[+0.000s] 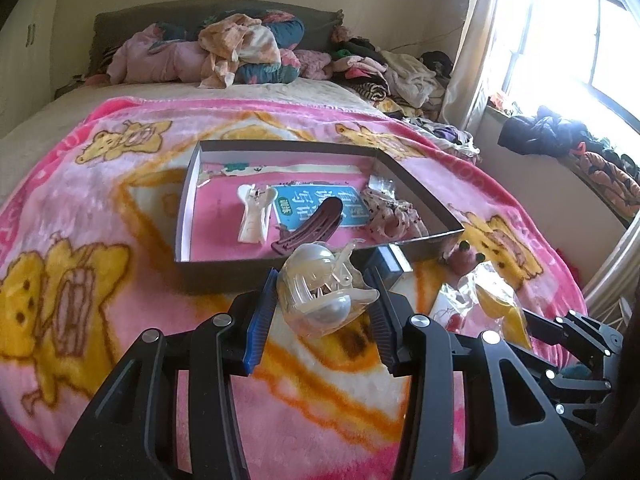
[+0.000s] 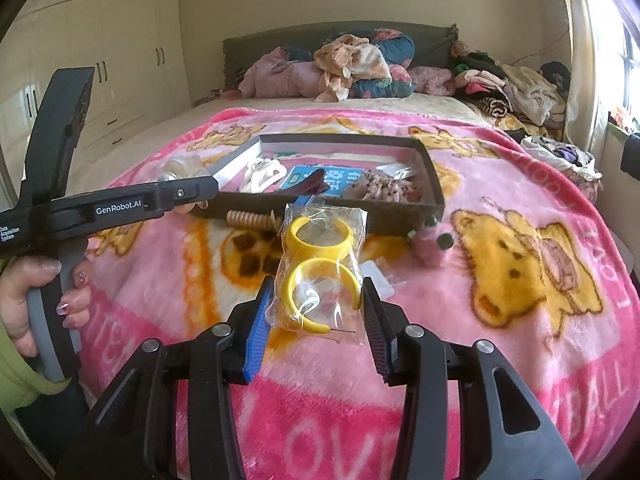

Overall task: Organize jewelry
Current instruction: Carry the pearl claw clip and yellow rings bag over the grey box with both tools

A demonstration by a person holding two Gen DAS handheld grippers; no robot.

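Both grippers loaded, short of the box [image 1: 256, 254]

Left gripper [image 1: 326, 300] clenches a clear clip [image 1: 320, 292]; right gripper [image 2: 316, 308] pinches the bagged hoops [image 2: 320, 276] — slick plastic could slip and drop onto the blanket [image 2: 460, 320] — or snag the box's near wall.

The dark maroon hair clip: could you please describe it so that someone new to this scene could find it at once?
Find the shallow dark-walled box lying on the pink bear-print blanket. Inside it, near the front wall, the dark maroon hair clip lies across the corner of a blue booklet. It is long, slim and dark, unlike the cream claw clip to its left and the frilly spotted scrunchie to its right.
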